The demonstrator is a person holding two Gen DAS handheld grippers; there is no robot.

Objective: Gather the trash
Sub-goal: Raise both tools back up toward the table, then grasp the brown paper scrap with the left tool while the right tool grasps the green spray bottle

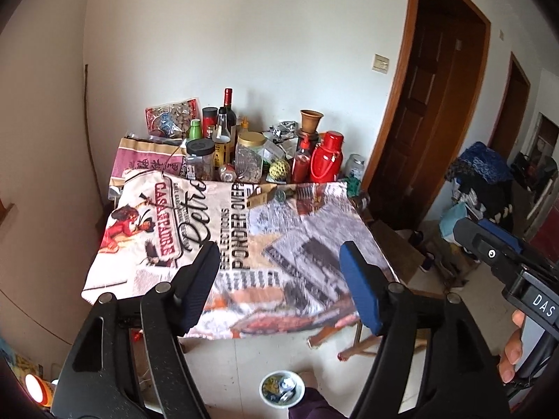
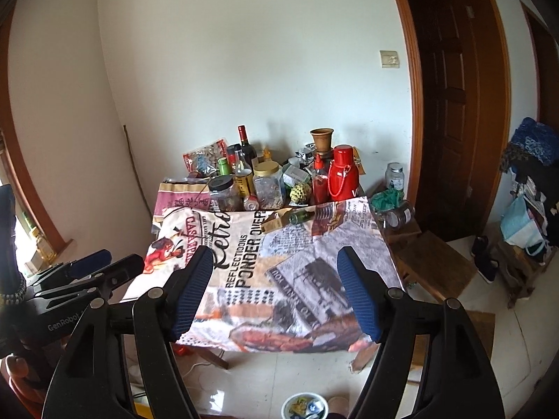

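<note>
Left claw: I hold my left gripper above the near half of the table, fingers spread wide with nothing between them.
Right claw: my right gripper hangs over the same near half, also spread wide and empty; from the left wrist camera it shows off the table's right edge, with my hand on its handle.
Table: covered by a newspaper-print cloth, its far end against the white wall.
Trash: a tan cardboard piece and a green bottle on its side lie touching on the cloth, just in front of the clutter at the table's far end.
Bowl: a white bowl with scraps in it sits on the floor below the table's near edge.
Clutter: jars, a wine bottle and a red flask crowd the table's far end.
Side: a wooden bench stands right of the table.
</note>
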